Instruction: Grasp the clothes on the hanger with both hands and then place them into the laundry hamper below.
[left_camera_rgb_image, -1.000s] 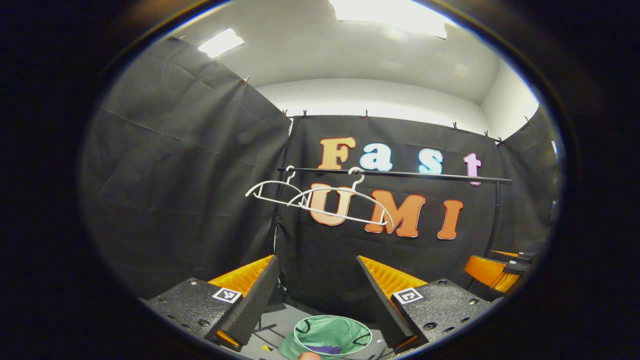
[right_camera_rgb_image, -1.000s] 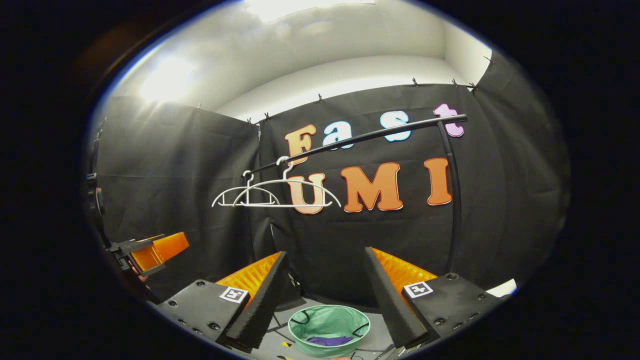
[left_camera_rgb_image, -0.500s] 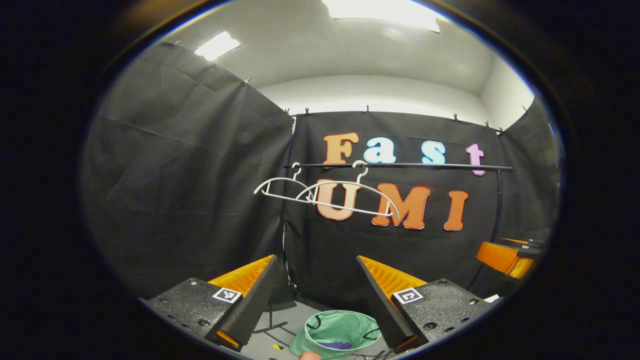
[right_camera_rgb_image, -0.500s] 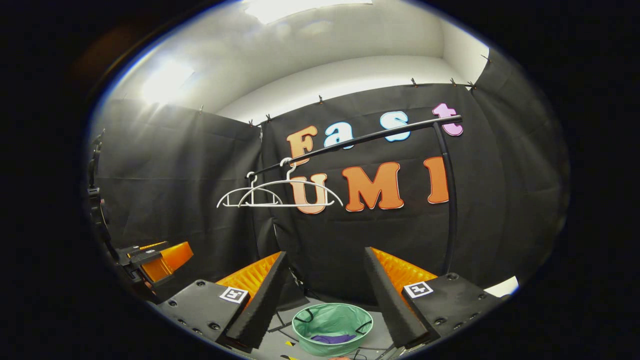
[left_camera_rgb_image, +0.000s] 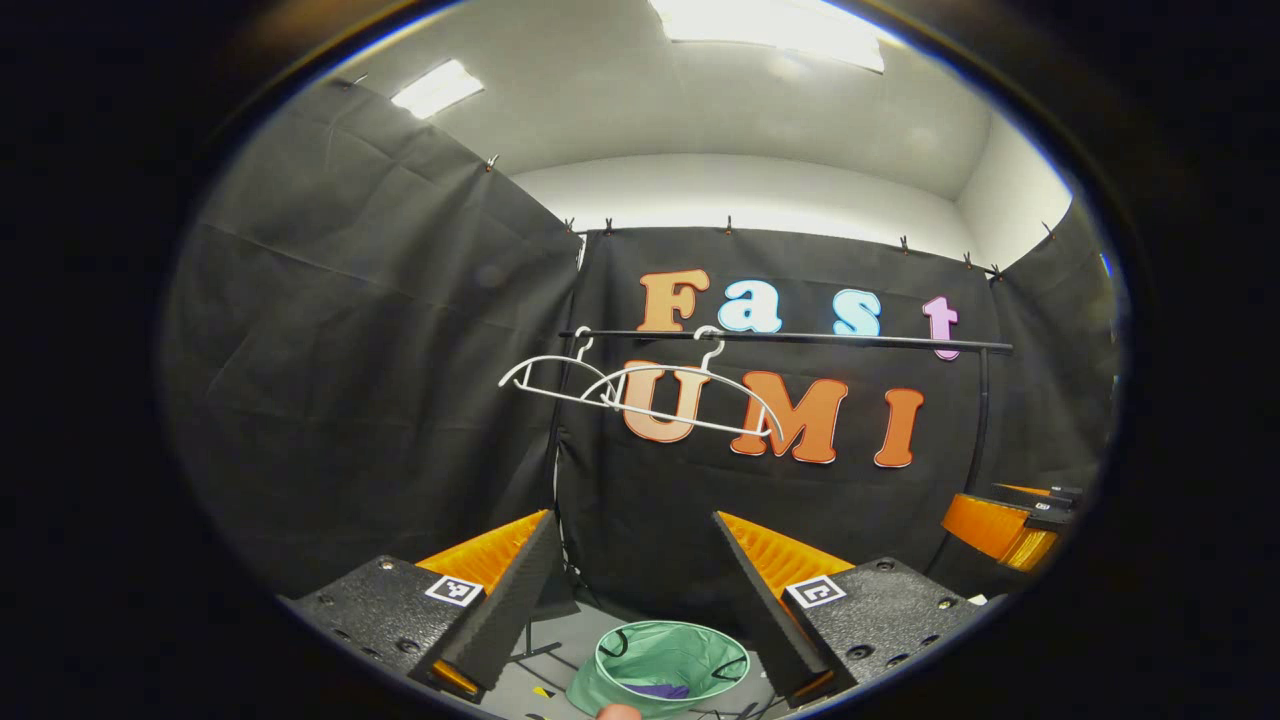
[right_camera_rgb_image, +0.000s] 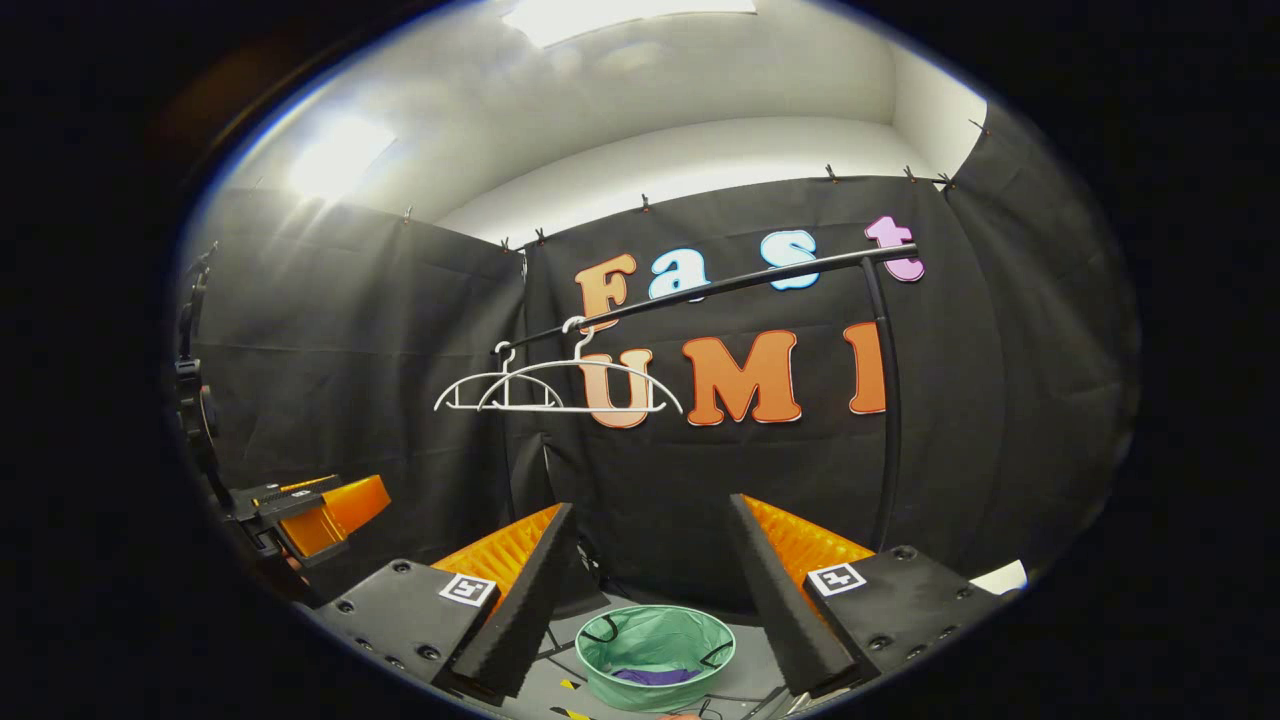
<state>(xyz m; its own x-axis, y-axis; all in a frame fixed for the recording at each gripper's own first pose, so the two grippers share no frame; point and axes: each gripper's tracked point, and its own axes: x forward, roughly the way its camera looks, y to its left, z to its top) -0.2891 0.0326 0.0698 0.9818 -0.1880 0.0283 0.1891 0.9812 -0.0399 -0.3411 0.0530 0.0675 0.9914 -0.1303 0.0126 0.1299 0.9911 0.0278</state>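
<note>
- Purple garment (right_camera_rgb_image: 646, 676), a soft crumpled heap with no clear long axis, lies at the bottom of the round green fabric laundry hamper (right_camera_rgb_image: 655, 642), which stands on the grey floor (right_camera_rgb_image: 745, 670) with its mouth facing up.
- Two white plastic hangers (left_camera_rgb_image: 640, 392) hang bare from the black metal rail (left_camera_rgb_image: 800, 340); their long axes run along the rail.
- Left tool (left_camera_rgb_image: 632, 580): fingers spread apart, holding nothing, above the hamper.
- Right tool (right_camera_rgb_image: 650, 565): fingers likewise apart and holding nothing.
- Black cloth walls, clipped along the top; white ceiling with bright light panels (left_camera_rgb_image: 770, 20).
</note>
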